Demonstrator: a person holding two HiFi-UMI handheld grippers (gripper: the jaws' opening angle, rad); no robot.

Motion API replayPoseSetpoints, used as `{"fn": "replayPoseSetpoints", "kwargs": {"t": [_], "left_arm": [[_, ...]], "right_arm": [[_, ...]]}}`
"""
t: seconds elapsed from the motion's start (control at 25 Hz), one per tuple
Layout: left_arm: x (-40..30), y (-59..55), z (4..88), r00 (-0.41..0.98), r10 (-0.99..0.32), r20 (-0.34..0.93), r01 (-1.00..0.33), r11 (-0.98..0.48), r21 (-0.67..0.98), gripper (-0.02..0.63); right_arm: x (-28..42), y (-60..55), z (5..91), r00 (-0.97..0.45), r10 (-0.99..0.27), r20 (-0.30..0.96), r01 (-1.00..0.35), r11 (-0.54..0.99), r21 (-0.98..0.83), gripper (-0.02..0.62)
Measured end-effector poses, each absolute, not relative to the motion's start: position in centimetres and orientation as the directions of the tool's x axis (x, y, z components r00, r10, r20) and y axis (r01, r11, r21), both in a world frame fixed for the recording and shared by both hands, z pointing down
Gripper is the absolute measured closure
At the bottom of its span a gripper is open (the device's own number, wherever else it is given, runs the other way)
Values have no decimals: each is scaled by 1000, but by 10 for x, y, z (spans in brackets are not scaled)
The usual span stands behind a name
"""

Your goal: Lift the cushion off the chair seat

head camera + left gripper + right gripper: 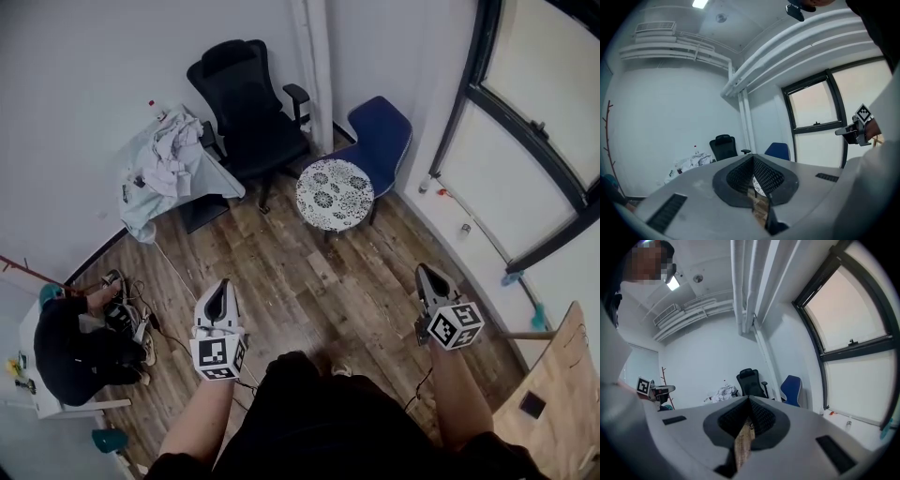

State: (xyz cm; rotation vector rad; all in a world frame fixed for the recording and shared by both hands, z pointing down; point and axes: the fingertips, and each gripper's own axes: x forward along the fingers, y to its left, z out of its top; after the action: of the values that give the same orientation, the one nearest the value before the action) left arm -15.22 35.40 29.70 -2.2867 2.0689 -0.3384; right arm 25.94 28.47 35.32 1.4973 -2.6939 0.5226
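A round cushion with a black-and-white flower print lies on the seat of a blue chair by the far wall. Both grippers hover over the wood floor, well short of the chair and touching nothing. My left gripper is at lower left, its jaws shut to a point with nothing in them. My right gripper is at lower right, also shut and empty. The left gripper view looks over the shut left gripper toward the blue chair. The right gripper view shows the right gripper and the blue chair far off.
A black office chair stands left of the blue chair. A table with crumpled white cloth is at the far left. A person in dark clothes crouches at lower left among cables. A window wall runs along the right, with a wooden board.
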Motion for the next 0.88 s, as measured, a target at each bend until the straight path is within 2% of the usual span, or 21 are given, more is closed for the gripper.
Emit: {"fn": "replayPoseSetpoints", "kwargs": {"t": [0.44,0.68,0.88], "left_arm": [[-153,303,323,124,-981,152,-977,-147,-153,601],[-170,249,334,155,-975,160,-977,-175,-123,601],[-182,191,339,206,-966,155,-968,-224,-115,601]], "right_arm": [[260,242,368,-500,-847,182,-850,438,-293,581],[232,208,360,-526,-836,157,-834,471,-288,581],[213,172,367,-493,-851,179,-848,425,-316,581]]}}
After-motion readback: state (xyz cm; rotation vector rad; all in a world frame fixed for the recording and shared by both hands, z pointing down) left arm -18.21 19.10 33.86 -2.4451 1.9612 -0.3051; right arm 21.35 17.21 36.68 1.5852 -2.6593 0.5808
